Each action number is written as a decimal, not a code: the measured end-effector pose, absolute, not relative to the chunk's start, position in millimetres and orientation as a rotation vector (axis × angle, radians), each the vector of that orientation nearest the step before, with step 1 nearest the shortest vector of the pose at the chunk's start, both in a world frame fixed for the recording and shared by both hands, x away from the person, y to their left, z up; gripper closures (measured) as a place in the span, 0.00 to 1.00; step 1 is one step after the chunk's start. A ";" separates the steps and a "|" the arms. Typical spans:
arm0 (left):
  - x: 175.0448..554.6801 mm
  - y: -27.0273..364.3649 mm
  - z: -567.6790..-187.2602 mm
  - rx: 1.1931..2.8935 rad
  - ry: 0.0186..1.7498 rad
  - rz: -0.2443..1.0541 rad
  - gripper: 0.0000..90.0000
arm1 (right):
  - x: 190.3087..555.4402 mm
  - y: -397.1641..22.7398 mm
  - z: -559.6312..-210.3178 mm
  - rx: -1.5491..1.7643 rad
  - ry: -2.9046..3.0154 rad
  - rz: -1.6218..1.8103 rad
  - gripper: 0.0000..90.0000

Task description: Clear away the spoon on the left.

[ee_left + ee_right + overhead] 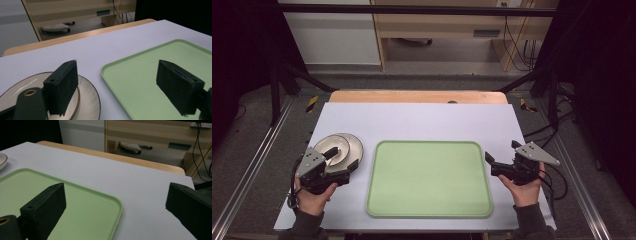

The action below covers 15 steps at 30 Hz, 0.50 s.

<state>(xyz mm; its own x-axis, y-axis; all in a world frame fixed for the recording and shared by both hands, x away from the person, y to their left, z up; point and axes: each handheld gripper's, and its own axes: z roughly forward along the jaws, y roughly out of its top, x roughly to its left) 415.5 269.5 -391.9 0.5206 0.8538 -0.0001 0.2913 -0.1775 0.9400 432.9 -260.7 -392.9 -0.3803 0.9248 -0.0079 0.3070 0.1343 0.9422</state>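
White sheeting covers the counter (422, 117), with dark floor and a wooden bench beyond. Stacked plates (343, 148) sit at the near left, just beside the green tray's (429, 214) left rim, two of them, the smaller nested on the larger. And here's the left claw (343, 161), jaws spread wide, nothing between them, hovering right over the plates' near edge. In the left gripper view one pad (62, 86) hangs above the plates (86, 92) while the other sits over the tray (130, 82). Looks like an approach for a rim grab, plates parked close so the hop to the tray is short. Round and flat, the plates have no long axis; they face straight up. Right claw (501, 157) waits off the tray's right edge, jaws apart and empty, pointing inward across the tray (82, 202), probably ready to steady it.
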 end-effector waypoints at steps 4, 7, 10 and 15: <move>415.1 270.4 -391.2 1.727 0.967 0.680 0.20 | 433.8 -260.7 -394.3 1.188 1.788 1.242 0.04; 414.2 272.2 -389.4 1.728 0.960 0.680 0.19 | 433.6 -261.1 -394.4 1.195 1.787 1.237 0.04; 412.6 275.6 -387.6 1.729 0.952 0.686 0.19 | 433.3 -261.8 -393.9 1.199 1.790 1.237 0.04; 410.3 282.3 -386.5 1.726 0.958 0.683 0.19 | 433.0 -261.3 -394.4 1.201 1.794 1.228 0.04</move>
